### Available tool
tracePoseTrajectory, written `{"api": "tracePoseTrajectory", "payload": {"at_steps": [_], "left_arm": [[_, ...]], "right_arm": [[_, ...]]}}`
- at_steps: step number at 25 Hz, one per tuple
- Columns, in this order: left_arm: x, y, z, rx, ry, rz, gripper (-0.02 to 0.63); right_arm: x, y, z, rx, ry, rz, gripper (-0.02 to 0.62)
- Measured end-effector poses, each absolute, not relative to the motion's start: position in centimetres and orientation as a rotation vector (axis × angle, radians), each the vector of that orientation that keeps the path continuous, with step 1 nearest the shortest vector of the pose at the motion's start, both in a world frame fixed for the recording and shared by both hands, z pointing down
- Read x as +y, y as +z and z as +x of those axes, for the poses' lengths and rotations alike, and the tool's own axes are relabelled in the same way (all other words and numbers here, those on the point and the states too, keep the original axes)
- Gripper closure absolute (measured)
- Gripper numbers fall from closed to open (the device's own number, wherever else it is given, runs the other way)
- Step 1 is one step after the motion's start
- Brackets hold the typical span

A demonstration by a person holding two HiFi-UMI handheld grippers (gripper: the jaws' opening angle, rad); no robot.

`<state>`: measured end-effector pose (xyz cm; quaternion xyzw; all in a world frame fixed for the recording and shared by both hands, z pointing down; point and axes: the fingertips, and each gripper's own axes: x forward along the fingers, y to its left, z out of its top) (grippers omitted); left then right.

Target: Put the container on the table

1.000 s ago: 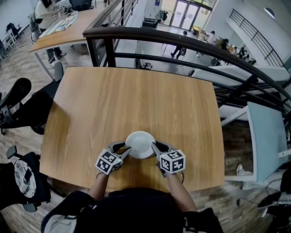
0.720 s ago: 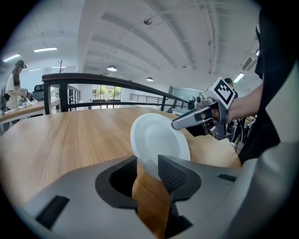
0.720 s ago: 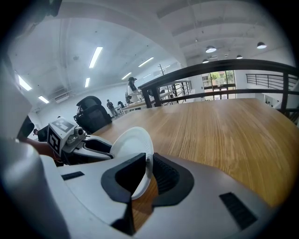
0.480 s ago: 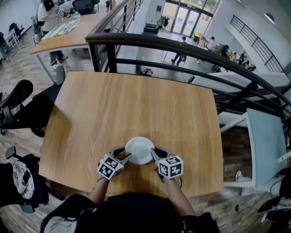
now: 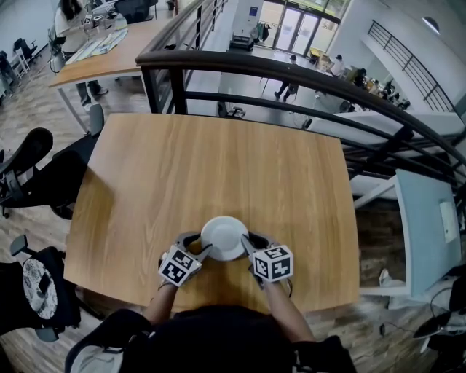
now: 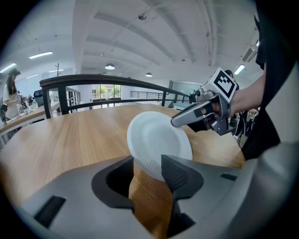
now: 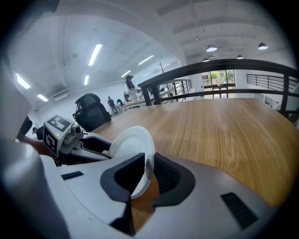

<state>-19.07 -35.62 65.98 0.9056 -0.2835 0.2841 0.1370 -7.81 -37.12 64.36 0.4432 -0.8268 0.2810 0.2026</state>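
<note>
— At the table's near edge, what sits between the two grippers?

— A white container (image 5: pixel 224 237), round and shallow, over the pale wood-grain table (image 5: pixel 218 153). Whether its bottom rests on the wood I cannot tell.

— And the jaws?

— The left gripper (image 6: pixel 147 173) has just been opening its jaws. The container's rim stands between them, with a gap on one side. The right gripper (image 7: pixel 148 172) has its jaws pinched on the opposite rim.

— Any markings to read?

— Black-and-white square markers on each gripper's cube (image 5: pixel 273 263).

— And farther out?

— The grain runs on to the table's far edge. To the left, black office chairs (image 5: pixel 33 171) stand on a plank floor (image 5: pixel 29 109). A dark curved railing (image 5: pixel 306 76) passes just behind the table. Beyond it is a lower level with a person walking (image 5: pixel 285 79), a second table (image 5: pixel 102 47) at the upper left, and glass doors (image 5: pixel 293 22). Strip lights (image 7: pixel 95 53) hang on a white ceiling.
</note>
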Motion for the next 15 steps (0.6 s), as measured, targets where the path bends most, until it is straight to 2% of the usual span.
{"api": "tracePoseTrajectory", "payload": {"at_steps": [4, 15], "left_arm": [[-35.62, 66.02, -18.98, -0.818, 0.827, 2.622, 0.428], [-35.76, 66.5, -19.05, -0.836, 0.92, 2.633, 0.417]], "right_arm": [[-37.15, 64.47, -7.92, -2.301, 0.787, 1.241, 0.503], [-37.17, 64.67, -7.93, -2.292, 0.798, 1.237, 0.485]]}}
